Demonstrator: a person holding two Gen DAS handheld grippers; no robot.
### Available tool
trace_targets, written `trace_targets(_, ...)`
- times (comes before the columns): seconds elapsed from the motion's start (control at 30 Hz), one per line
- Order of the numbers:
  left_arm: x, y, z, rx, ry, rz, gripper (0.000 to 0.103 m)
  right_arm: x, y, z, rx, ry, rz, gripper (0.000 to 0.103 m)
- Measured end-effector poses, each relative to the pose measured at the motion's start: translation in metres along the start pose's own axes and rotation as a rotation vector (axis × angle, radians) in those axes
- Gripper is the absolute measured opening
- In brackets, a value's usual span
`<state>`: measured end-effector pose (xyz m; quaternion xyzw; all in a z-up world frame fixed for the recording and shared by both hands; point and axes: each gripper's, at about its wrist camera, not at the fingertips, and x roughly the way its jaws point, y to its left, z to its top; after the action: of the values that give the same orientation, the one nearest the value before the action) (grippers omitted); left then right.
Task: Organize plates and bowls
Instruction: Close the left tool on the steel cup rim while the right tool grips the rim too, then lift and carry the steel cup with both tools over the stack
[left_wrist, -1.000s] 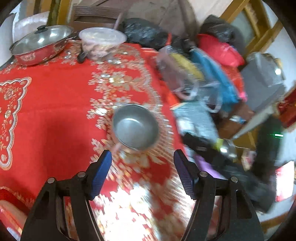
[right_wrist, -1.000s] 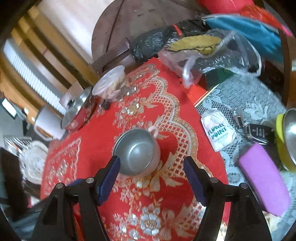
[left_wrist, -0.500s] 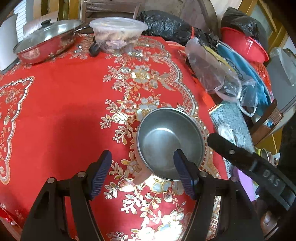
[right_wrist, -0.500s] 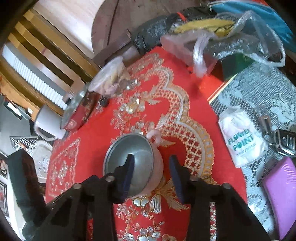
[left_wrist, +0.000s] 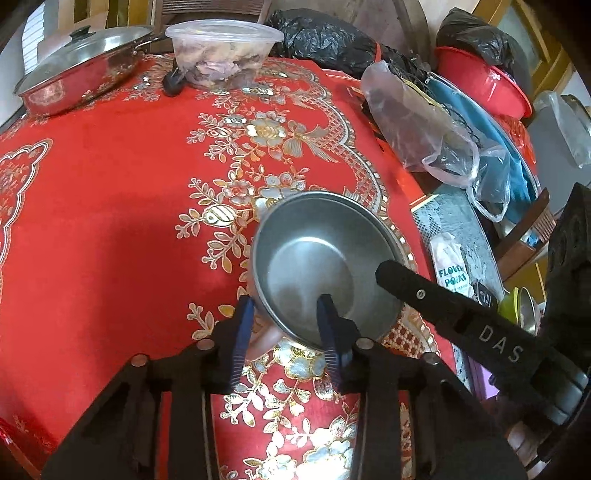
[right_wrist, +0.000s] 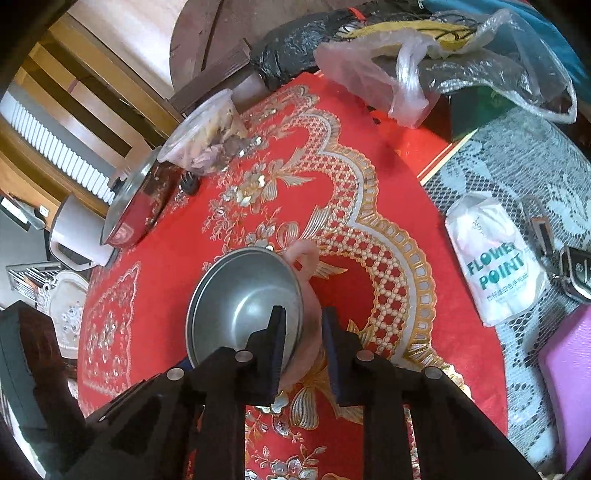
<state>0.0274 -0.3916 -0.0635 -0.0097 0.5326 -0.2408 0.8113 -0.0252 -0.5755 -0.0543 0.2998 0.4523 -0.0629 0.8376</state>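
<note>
- We have both grippers on the one metal bowl (left_wrist: 321, 266), which sits in a pink outer shell on the red tablecloth (left_wrist: 110, 221), toward the tablecloth's right edge.
- Our left gripper (left_wrist: 286, 321) straddles the bowl's near rim at about 7 o'clock of the bowl in the left view: one finger outside against the pink shell, the other inside the metal. The jaws are narrowed around the wall; we judge them clamped on it, though firm contact is hard to confirm.
- Our right gripper (right_wrist: 303, 332) does the same at roughly 4 o'clock of the bowl (right_wrist: 243, 306) in its own view, one finger inside and one outside on the pink shell, jaws narrowed likewise.
- The relation that matters: the bowl lies straight ahead of both grippers, at 12 o'clock, and neither hand is clearly nearer. Being round, it has no long axis; the pink handle loop (right_wrist: 304, 256) sticks out on the far side at about 1 o'clock in the right view.
- Any lift, we judge, needs both hands rising together to keep the bowl level.
- Farther off at 11 o'clock in the left view stand a lidded pan (left_wrist: 77, 85) and a plastic tub (left_wrist: 221, 48).
</note>
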Motion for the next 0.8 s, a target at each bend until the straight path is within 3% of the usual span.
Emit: trace_targets(0.8, -0.006, 0.004, -0.011, -0.027, 0.022, -0.034, 0.019, -0.011, 0.005, -0.008, -0.015, 0.016, -0.104, 0.011)
